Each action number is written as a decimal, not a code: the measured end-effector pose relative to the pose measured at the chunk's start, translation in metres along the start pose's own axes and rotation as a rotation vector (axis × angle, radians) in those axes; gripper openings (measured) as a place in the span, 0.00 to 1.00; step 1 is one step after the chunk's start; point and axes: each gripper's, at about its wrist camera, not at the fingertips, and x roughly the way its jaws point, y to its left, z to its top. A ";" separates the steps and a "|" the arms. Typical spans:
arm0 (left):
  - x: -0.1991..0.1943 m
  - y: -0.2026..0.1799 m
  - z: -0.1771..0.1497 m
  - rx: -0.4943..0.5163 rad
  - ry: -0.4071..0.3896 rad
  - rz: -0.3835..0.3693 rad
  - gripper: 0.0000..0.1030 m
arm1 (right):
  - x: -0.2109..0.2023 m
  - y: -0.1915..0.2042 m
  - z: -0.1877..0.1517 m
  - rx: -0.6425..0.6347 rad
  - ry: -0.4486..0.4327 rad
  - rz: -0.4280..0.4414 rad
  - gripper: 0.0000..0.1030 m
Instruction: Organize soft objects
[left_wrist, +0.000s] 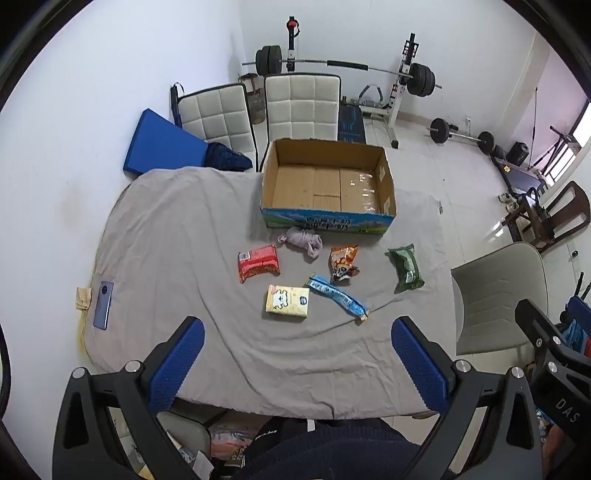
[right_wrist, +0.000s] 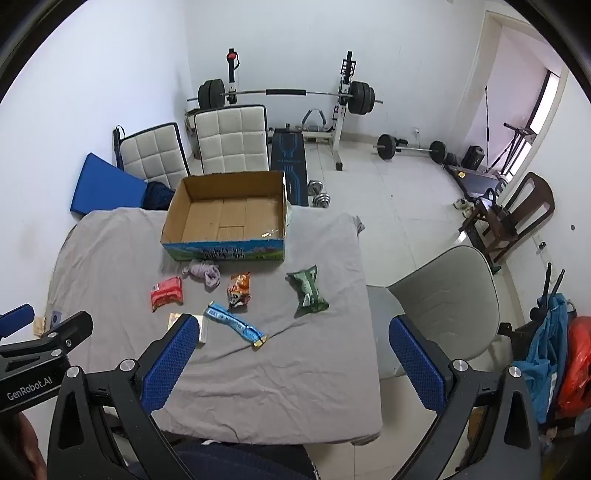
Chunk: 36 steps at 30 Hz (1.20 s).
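An empty cardboard box (left_wrist: 328, 184) (right_wrist: 229, 218) stands at the far side of a table under a grey cloth (left_wrist: 155, 236) (right_wrist: 295, 369). In front of it lie a lilac sock bundle (left_wrist: 301, 239) (right_wrist: 205, 271), a red packet (left_wrist: 258, 263) (right_wrist: 167, 292), an orange snack bag (left_wrist: 344, 263) (right_wrist: 239, 288), a green packet (left_wrist: 405, 267) (right_wrist: 307, 291), a blue wrapper (left_wrist: 338, 295) (right_wrist: 236, 324) and a yellow tissue pack (left_wrist: 287, 301) (right_wrist: 202, 330). My left gripper (left_wrist: 297, 363) and right gripper (right_wrist: 293, 363) are open and empty, above the near edge.
A phone (left_wrist: 103, 304) lies at the table's left edge. Two white padded chairs (left_wrist: 301, 105) and a blue mat (left_wrist: 162, 146) stand behind the table. A grey chair (right_wrist: 443, 306) stands to the right. Weights and a barbell rack (right_wrist: 288, 94) are at the back.
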 end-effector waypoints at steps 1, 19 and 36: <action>0.001 0.001 0.000 0.001 0.003 0.002 1.00 | -0.001 -0.001 0.000 0.001 0.002 -0.001 1.00; 0.011 0.010 -0.004 0.004 0.028 -0.001 1.00 | 0.015 0.014 -0.003 -0.002 0.042 -0.014 1.00; 0.012 0.012 -0.007 -0.003 0.032 -0.005 1.00 | 0.020 0.017 -0.008 0.010 0.043 -0.029 1.00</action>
